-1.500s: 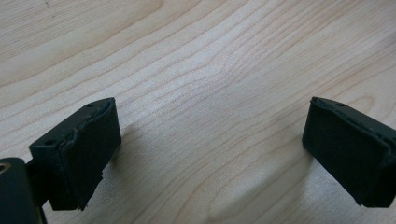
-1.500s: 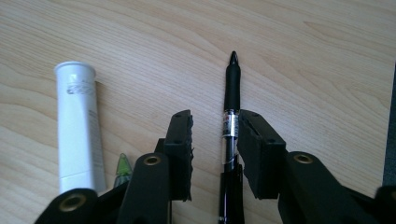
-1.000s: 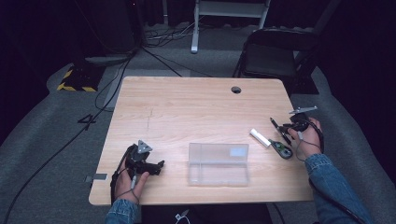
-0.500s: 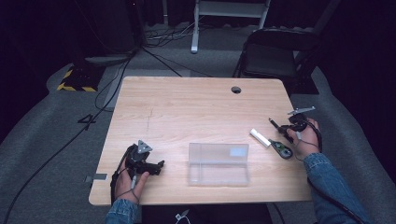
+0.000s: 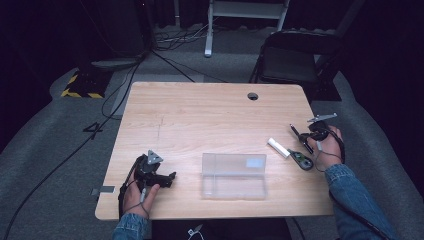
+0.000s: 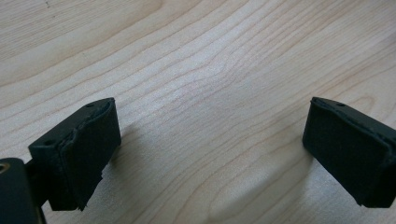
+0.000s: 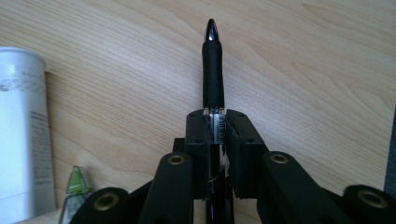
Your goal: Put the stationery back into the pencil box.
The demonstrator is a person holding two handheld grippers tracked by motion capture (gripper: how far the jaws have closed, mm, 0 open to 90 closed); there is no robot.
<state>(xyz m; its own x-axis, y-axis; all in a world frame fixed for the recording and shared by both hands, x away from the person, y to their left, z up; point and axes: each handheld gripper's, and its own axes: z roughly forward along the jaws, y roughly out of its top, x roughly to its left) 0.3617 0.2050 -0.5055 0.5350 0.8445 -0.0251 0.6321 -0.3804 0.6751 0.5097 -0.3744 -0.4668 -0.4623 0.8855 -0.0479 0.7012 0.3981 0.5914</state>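
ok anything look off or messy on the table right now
Nothing stands out. The clear case sits square and shut, the white tube and green-tipped tool lie loose beside it, and the right gripper has just closed on the pen. No spills or damage visible.

One pen point(image 7: 213, 60), one clear box point(image 5: 233, 176).
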